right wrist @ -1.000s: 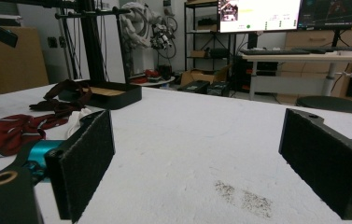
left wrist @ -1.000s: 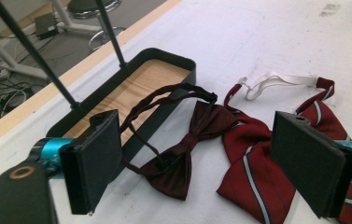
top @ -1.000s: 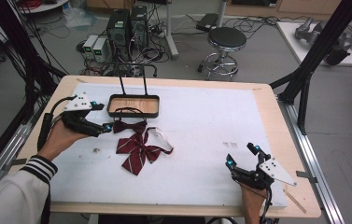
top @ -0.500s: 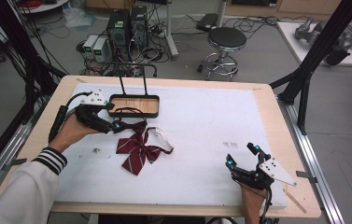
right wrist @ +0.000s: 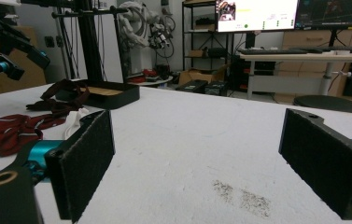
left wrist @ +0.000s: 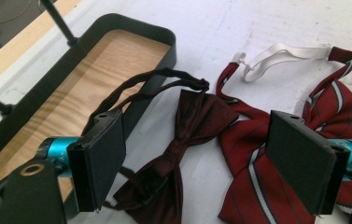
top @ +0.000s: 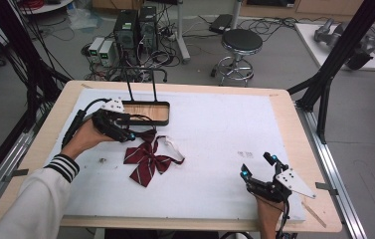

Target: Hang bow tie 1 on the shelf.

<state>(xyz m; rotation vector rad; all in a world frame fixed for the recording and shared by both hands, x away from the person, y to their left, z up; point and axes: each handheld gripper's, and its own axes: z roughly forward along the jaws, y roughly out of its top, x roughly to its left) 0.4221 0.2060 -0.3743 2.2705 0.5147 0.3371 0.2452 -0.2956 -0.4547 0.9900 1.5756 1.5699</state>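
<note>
The left gripper (left wrist: 201, 163) is held wide-jawed, having just been closing slightly, over the dark maroon fabric bow tie (left wrist: 176, 154) (nothing gripped yet) lying beside the black wood-floored tray (left wrist: 117, 35), presumably for pickup.

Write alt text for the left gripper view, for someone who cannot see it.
The left gripper, jaws open, hangs over a dark maroon fabric bow tie lying on the white table cover. A red striped bow tie with a white strap lies beside it, and a black-rimmed wooden tray on the other side.
</note>
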